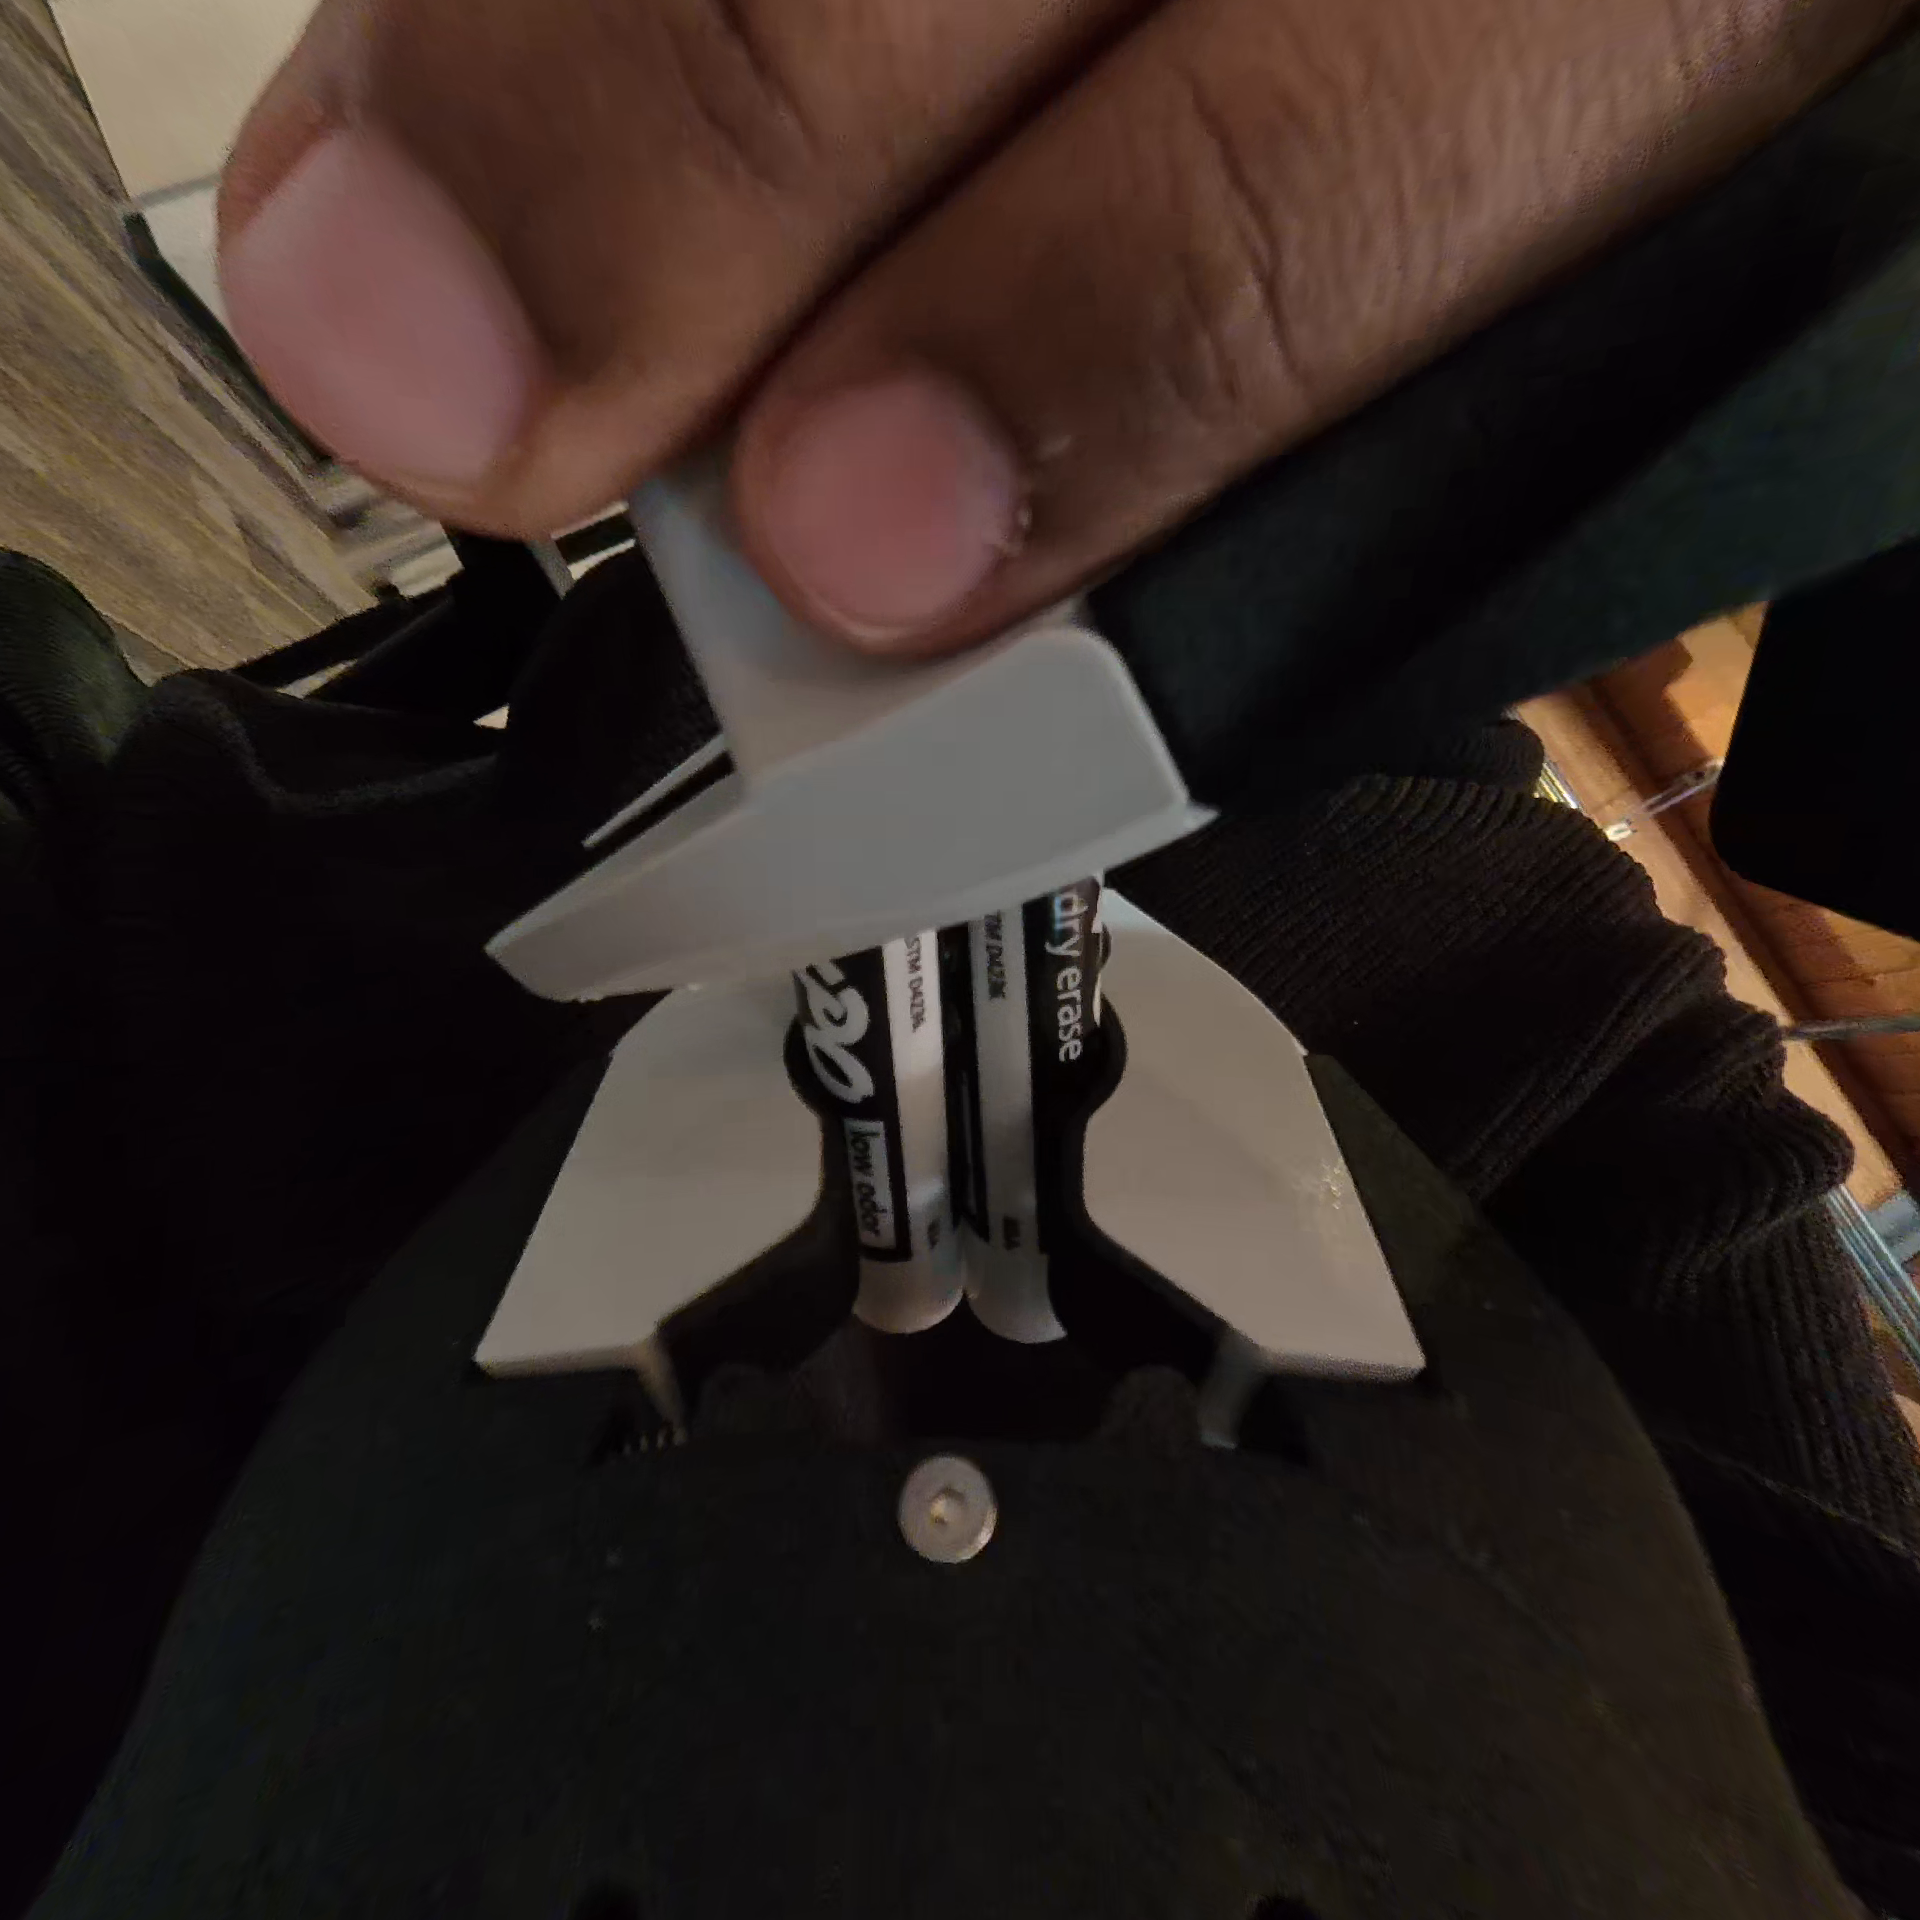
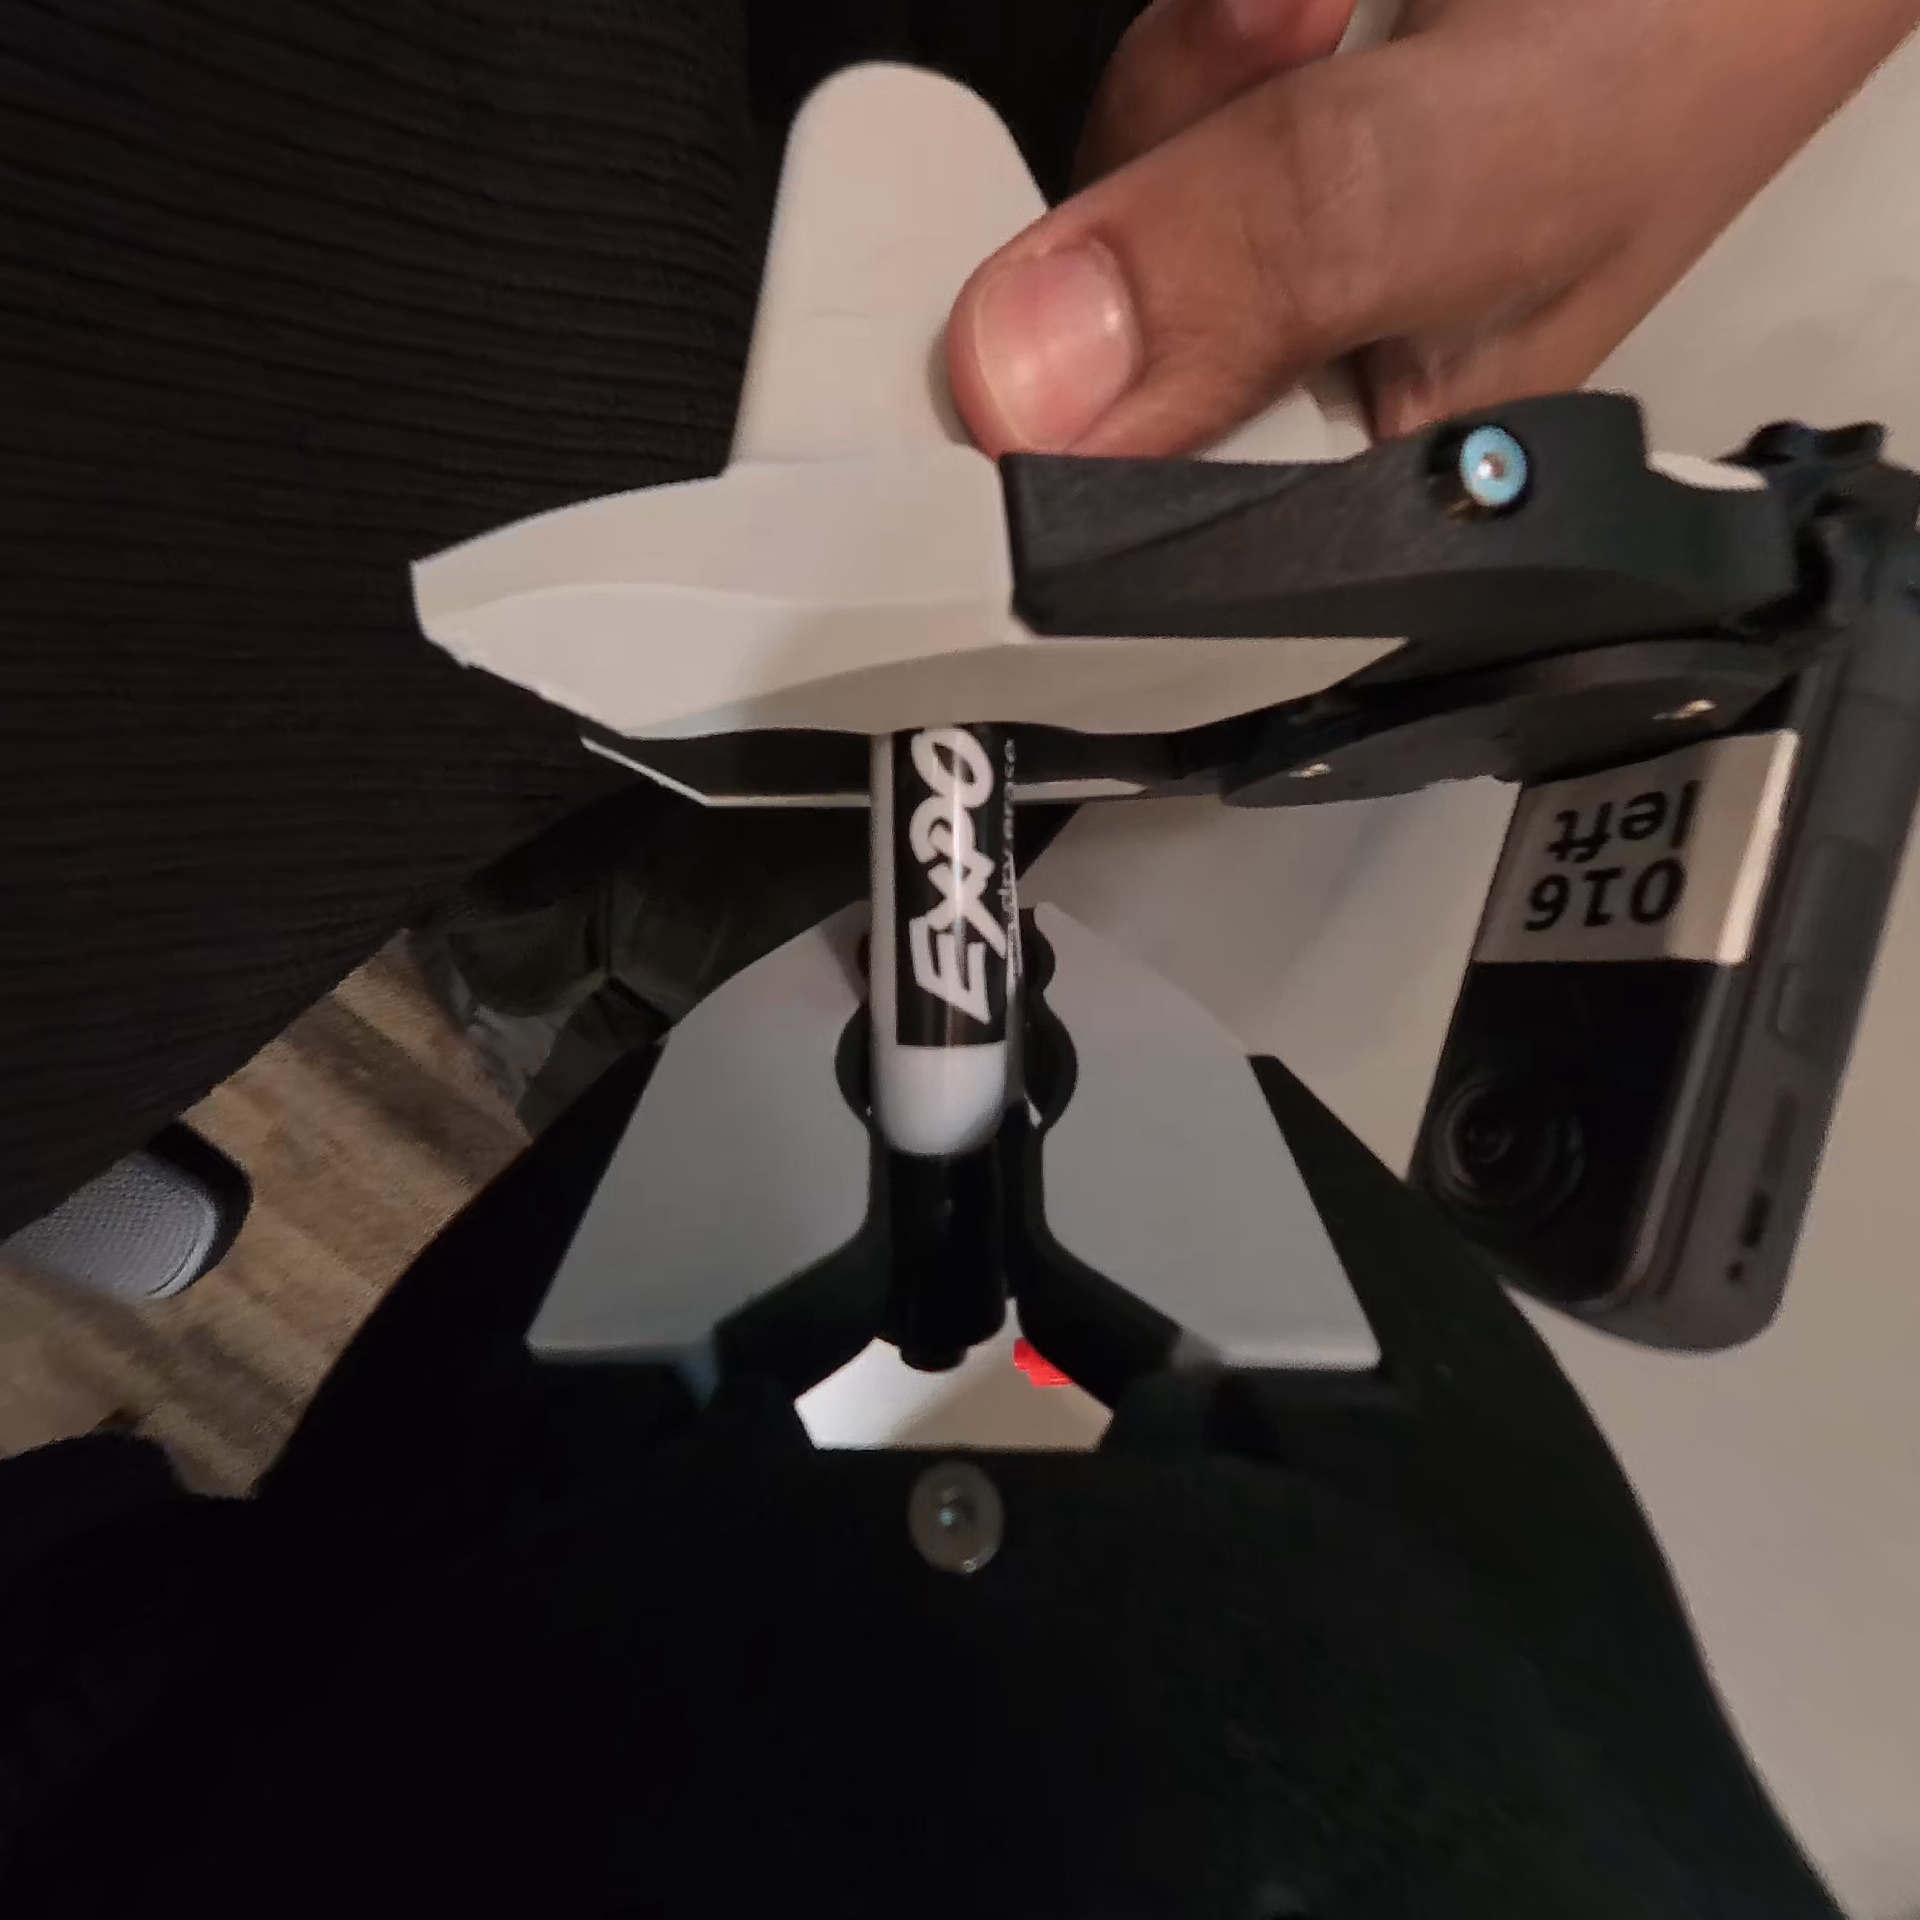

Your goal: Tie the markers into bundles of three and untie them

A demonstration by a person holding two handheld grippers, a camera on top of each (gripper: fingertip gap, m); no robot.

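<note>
Close in: my left gripper [image 1: 951,1023] has its white fingers pressed onto the markers [image 1: 914,1122], two white barrels side by side, butt ends toward the camera. My right gripper [image 2: 945,987] pinches the same bundle from the opposite end; only one barrel shows there. The grippers cross, almost touching. A bare hand [image 1: 727,260] grips the far one. A dark knit sleeve [image 1: 1558,1039] lies behind.

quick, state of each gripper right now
left gripper: shut on two markers
right gripper: shut on a marker, the other gripper's too
</note>
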